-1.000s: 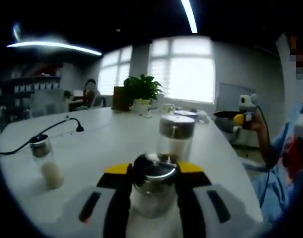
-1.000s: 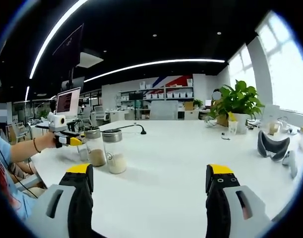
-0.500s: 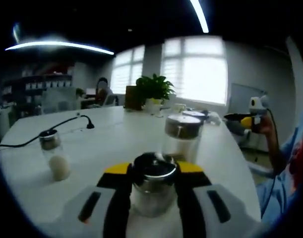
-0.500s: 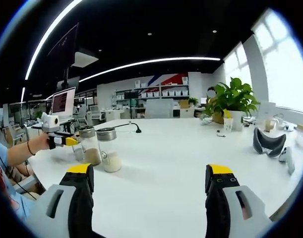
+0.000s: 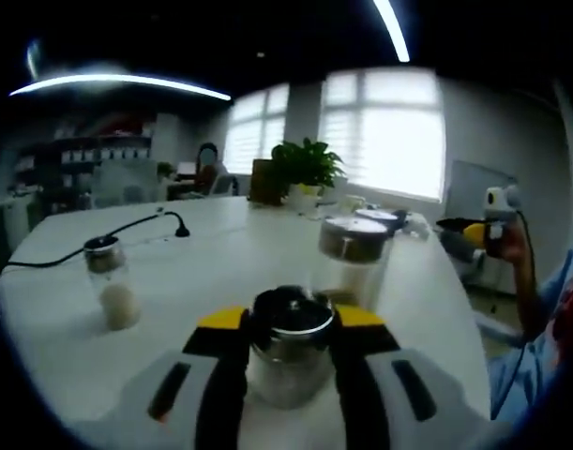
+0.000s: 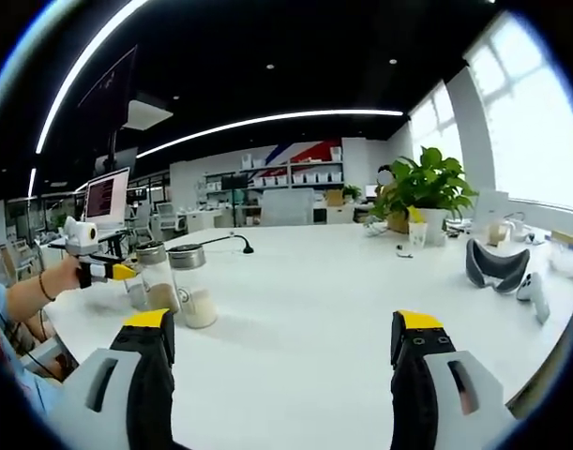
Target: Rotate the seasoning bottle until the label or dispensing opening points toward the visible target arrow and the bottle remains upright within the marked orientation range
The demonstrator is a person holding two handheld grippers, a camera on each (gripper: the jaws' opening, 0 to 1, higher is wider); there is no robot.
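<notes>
My left gripper (image 5: 288, 323) is shut on a glass seasoning bottle (image 5: 288, 361) with a metal lid, which stands upright between the yellow-tipped jaws. A second lidded bottle (image 5: 352, 258) stands just ahead on the white table (image 5: 220, 253). A smaller third bottle (image 5: 113, 292) stands off to the left. In the right gripper view, the left gripper (image 6: 103, 270) is at the far left in a person's hand, beside two bottles (image 6: 157, 279) (image 6: 194, 286). My right gripper (image 6: 284, 342) is open above bare table (image 6: 314, 281); it also shows in the left gripper view (image 5: 483, 230).
A black cable (image 5: 127, 234) runs across the table's left part. A potted plant (image 6: 422, 187) stands at the far edge, with a grey headset (image 6: 497, 267) to its right. A monitor (image 6: 103, 197) is behind the left gripper. The person's sleeve (image 5: 539, 347) is at the right.
The left gripper view has swung, so the table scene slid right in it, and the bottle stayed shut in its jaws. The right gripper view drifted a little; its jaws remain open.
</notes>
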